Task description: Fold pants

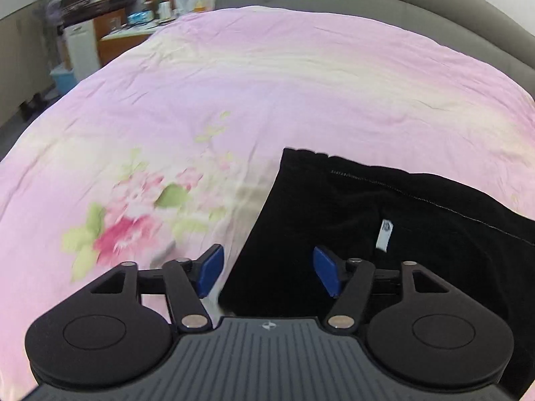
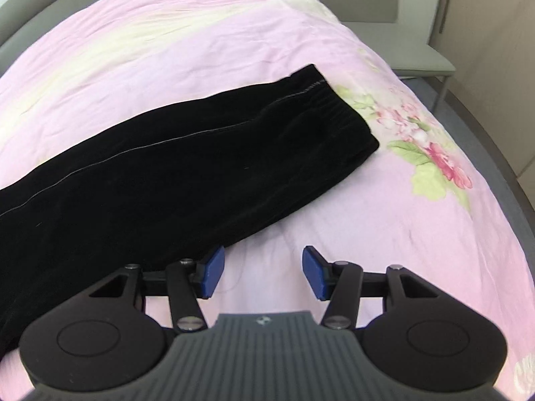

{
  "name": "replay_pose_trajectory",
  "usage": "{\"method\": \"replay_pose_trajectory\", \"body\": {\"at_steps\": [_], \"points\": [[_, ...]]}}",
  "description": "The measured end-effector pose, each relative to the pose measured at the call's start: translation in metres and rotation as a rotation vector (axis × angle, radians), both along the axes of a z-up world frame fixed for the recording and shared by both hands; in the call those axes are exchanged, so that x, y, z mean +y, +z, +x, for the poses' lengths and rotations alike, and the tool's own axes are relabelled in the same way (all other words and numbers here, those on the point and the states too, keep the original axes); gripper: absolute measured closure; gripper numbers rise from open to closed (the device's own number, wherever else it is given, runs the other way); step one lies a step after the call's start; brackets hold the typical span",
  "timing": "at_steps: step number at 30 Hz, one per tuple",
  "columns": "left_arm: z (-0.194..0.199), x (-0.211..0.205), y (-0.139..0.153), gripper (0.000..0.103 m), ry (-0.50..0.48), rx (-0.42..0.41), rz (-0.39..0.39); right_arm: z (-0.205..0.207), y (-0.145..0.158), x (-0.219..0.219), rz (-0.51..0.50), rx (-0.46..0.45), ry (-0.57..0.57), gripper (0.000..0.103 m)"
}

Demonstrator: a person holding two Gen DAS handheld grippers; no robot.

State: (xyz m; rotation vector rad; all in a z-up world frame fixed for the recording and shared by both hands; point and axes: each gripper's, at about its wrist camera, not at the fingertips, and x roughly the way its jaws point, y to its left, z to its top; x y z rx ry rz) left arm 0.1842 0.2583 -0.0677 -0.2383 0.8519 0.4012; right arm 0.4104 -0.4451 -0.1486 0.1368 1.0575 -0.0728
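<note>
A pair of black velvety pants (image 2: pixel 174 167), folded lengthwise into one long band, lies on the pink floral bedspread (image 1: pixel 234 83). From the right gripper (image 2: pixel 261 274) it stretches nine to one o'clock; the left gripper (image 1: pixel 265 272) hangs directly over its end. Both jaws stand open, empty.
</note>
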Motion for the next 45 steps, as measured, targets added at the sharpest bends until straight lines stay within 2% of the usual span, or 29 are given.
{"method": "replay_pose_trajectory", "body": {"at_steps": [1,3,6,9,12,15,17,19,22,24,26,28,31,36,39,41,45], "points": [[0.009,0.001,-0.002,0.019,-0.047,0.003,-0.011,0.005,-0.004,0.001,-0.011,0.008,-0.012,0.054],[0.03,0.002,-0.011,0.019,-0.125,0.018,-0.021,0.018,-0.011,0.005,-0.051,0.02,-0.02,0.054],[0.065,0.009,-0.027,0.019,-0.164,0.045,-0.005,0.038,-0.023,0.01,-0.1,0.025,-0.017,0.054],[0.092,0.014,-0.04,0.035,-0.156,0.086,-0.048,0.049,-0.03,0.014,-0.128,0.04,-0.023,0.052],[0.1,0.01,-0.04,0.052,-0.134,0.081,-0.026,0.055,-0.032,0.024,-0.178,0.048,0.0,0.052],[0.1,-0.011,-0.029,0.056,-0.154,0.066,0.105,0.063,-0.031,0.031,-0.214,0.043,0.023,0.052],[0.109,-0.014,-0.029,0.057,-0.155,0.088,0.161,0.07,-0.031,0.033,-0.225,0.029,0.033,0.051],[0.123,-0.005,-0.039,0.056,-0.124,0.13,0.127,0.077,-0.032,0.034,-0.229,0.017,0.039,0.05],[0.139,-0.002,-0.057,0.056,-0.105,0.165,0.14,0.083,-0.036,0.033,-0.221,0.017,0.029,0.043],[0.145,0.003,-0.06,0.054,-0.082,0.175,0.118,0.083,-0.035,0.03,-0.21,0.02,0.032,0.039],[0.145,0.004,-0.057,0.051,-0.078,0.189,0.115,0.082,-0.031,0.024,-0.206,0.027,0.03,0.039],[0.14,-0.001,-0.049,0.043,-0.096,0.201,0.146,0.079,-0.027,0.014,-0.203,0.034,0.015,0.039],[0.127,-0.011,-0.031,0.03,-0.134,0.2,0.205,0.071,-0.016,-0.005,-0.152,0.024,-0.023,0.039],[0.104,-0.028,0.0,0.028,-0.112,0.14,0.251,0.06,-0.002,-0.043,0.04,-0.018,-0.125,0.039],[0.094,-0.04,0.016,0.028,-0.084,0.087,0.216,0.057,-0.001,-0.062,0.159,-0.051,-0.189,0.039],[0.089,-0.053,0.024,0.028,-0.103,0.06,0.175,0.05,0.0,-0.066,0.238,-0.069,-0.237,0.039],[0.078,-0.091,0.025,0.028,-0.15,0.035,0.147,0.055,-0.014,-0.094,0.384,-0.109,-0.36,0.042]]}}
